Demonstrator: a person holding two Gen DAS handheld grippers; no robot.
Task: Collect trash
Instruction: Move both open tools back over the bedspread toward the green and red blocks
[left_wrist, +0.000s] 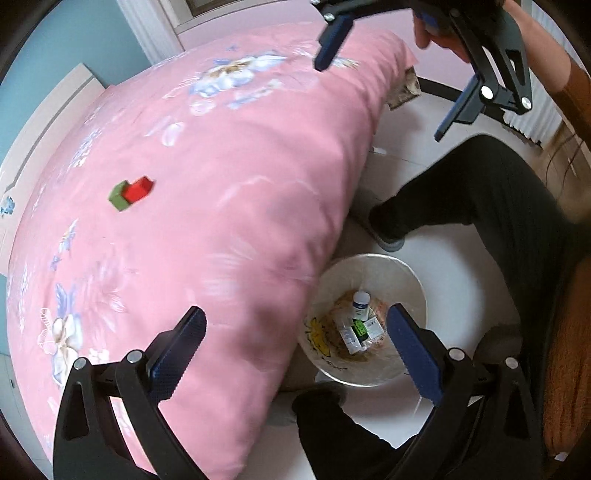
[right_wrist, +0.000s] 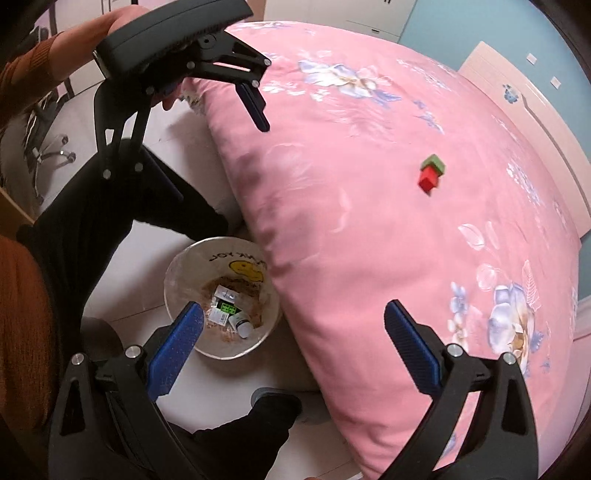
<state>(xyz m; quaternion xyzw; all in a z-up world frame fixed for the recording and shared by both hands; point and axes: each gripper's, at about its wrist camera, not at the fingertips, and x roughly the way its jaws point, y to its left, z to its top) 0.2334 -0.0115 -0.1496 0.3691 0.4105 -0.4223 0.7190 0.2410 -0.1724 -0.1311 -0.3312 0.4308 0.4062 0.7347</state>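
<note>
Though our left gripper (left_wrist: 295, 354) and right gripper (right_wrist: 295, 347) gape empty, motion blurs much. Nearest, the bin (left_wrist: 413, 280) (bottle, small boxes inside) sits partly tucked beneath the quilt's (left_wrist: 221, 221) edge; farther off lies a red-green box (left_wrist: 132, 192).

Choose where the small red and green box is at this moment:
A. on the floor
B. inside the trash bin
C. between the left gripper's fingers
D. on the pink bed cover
D: the red and green box lies on the pink bed cover, apart from the trash bin and both open grippers.
</note>
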